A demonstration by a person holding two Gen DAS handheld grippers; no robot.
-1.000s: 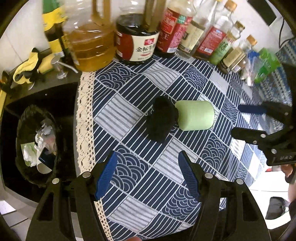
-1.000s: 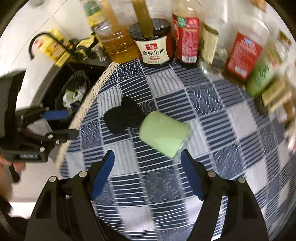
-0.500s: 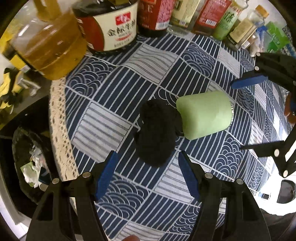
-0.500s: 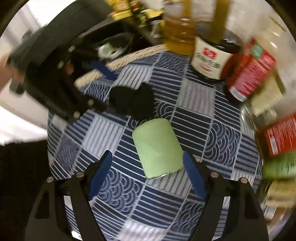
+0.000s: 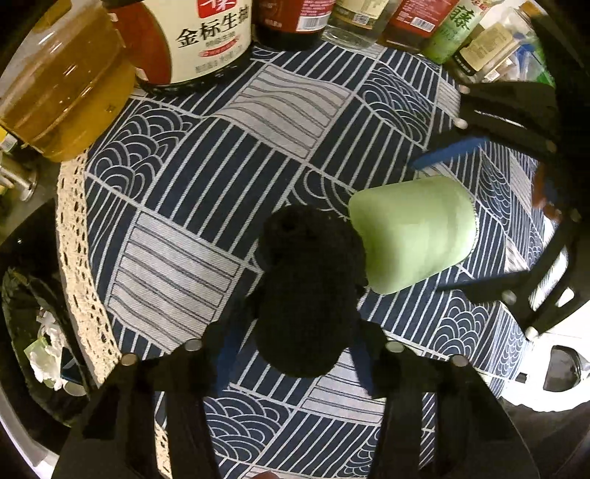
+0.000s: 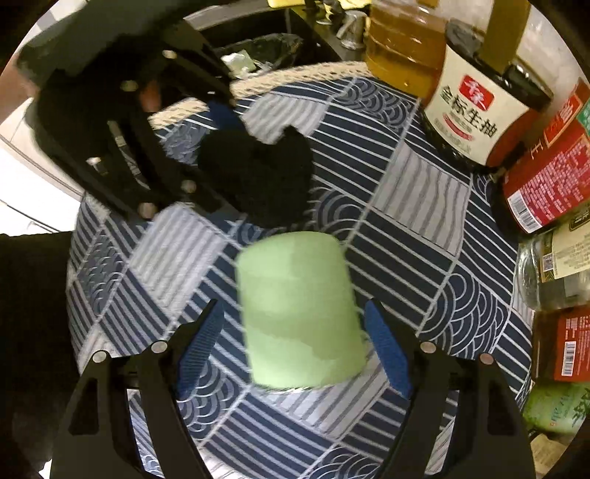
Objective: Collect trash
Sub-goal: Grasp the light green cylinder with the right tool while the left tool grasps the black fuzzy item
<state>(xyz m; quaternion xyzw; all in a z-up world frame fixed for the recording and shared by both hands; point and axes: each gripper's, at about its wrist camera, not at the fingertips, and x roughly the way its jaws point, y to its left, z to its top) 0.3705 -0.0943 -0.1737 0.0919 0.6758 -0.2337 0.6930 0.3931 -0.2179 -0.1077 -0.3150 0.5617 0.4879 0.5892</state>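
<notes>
Grasping step: left gripper (image 5: 295,353) has just been closing on the black wad (image 5: 306,294), pads at its sides — contact unclear; right gripper (image 6: 295,346), spread wide, straddles the green cup (image 6: 298,317) lying just right; next, squeeze, lift toward the far-left bin (image 5: 33,331).

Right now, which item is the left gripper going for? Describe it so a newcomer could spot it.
Start at the blue-and-white patterned tablecloth, with a row of sauce bottles along its far edge. Near its middle two items lie touching: a pale green cup on its side and a black fuzzy wad. The left gripper straddles the wad, the only dark, shapeless item.
</notes>
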